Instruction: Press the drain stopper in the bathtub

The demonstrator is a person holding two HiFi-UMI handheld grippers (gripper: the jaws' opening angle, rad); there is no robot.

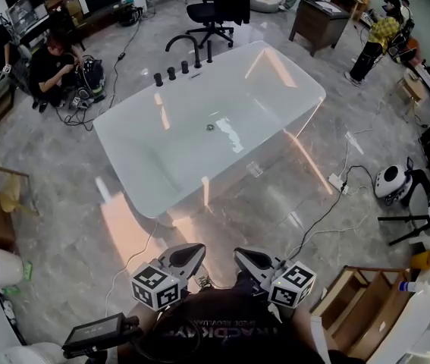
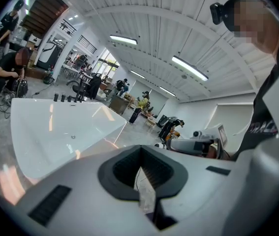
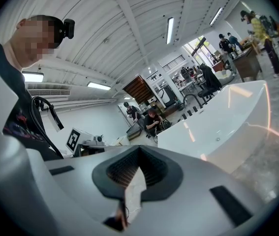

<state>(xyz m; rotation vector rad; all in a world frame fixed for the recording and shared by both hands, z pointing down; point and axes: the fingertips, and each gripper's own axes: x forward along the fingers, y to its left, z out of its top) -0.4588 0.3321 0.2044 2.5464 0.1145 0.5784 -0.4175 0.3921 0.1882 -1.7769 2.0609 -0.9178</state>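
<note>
Down low, left gripper (image 1: 196, 250) and right gripper (image 1: 240, 254) closed, empty, side by side, bathtub (image 1: 306, 80) ahead

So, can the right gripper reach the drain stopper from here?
Probably not yet. The right gripper sits close to the person's body, with floor between it and the tub. The drain stopper lies bare on the tub's bottom, so nothing blocks it after stepping closer.

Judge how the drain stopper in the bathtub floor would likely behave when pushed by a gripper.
The drain stopper is small, round and metallic-looking, so probably stiff and possibly slippery. Set in the glossy bathtub floor, it should neither roll nor tip.
</note>
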